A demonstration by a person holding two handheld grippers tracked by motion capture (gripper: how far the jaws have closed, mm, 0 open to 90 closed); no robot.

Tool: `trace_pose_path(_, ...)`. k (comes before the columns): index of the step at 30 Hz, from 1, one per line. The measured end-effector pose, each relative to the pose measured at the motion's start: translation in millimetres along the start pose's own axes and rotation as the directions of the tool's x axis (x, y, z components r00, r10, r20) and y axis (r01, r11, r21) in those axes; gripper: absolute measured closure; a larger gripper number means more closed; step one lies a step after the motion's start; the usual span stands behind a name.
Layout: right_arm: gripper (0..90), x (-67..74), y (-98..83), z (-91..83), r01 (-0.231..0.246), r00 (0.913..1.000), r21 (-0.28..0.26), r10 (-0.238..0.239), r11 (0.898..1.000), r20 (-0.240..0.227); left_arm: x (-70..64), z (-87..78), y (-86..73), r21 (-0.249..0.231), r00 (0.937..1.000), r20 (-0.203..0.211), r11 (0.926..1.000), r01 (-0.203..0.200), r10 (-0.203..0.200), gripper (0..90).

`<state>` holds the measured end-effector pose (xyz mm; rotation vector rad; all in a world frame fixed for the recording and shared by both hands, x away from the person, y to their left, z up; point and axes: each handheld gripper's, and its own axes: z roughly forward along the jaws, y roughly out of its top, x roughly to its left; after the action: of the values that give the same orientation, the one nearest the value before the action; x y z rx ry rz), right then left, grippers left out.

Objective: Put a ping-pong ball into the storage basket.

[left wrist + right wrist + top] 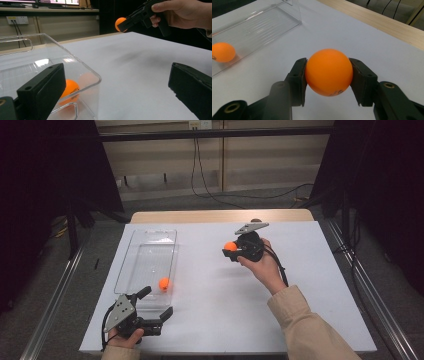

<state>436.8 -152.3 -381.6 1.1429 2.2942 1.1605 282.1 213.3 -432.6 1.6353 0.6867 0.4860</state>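
Clearly the right tongs (231, 247), closed on an orange ball (230, 246) at frame centre, hold it right of the clear box (150, 251), whose long axis runs upper-to-lower left, while the left tongs (156, 304) gape wide.

Matt orange ball (329, 72), clear glossy plastic box (148, 251), smooth matt white table (220, 295).

An orange ball (329, 72), round and smooth with faint print on its underside, is seen at centre frame, raised clear of the white surface. A second orange ball (164, 283) is seen lower left of centre, inside a clear plastic box (150, 251).
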Motion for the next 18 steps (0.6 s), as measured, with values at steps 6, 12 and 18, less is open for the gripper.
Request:
trace_pose_path(6, 51.4, 3.4, 3.4, 0.2, 0.008, 1.0000, -0.002, -0.008, 1.000, -0.003, -0.1, 0.0, 0.0, 0.000, 1.0000, 0.000, 1.0000, 0.000, 0.000, 1.1)
trace_pose_path(12, 51.3, 6.0, 5.1, 0.7, 0.013, 0.9999, -0.004, -0.013, 1.000, -0.007, -0.1, 0.0, 0.0, 0.000, 1.0000, 0.000, 1.0000, -0.001, 0.001, 1.1)
trace_pose_path(18, 51.4, 7.7, 5.7, 1.3, 0.015, 0.9999, -0.002, -0.015, 1.000, -0.008, -0.1, 0.3, -0.1, 0.000, 1.0000, 0.001, 1.0000, -0.002, 0.002, 1.1)
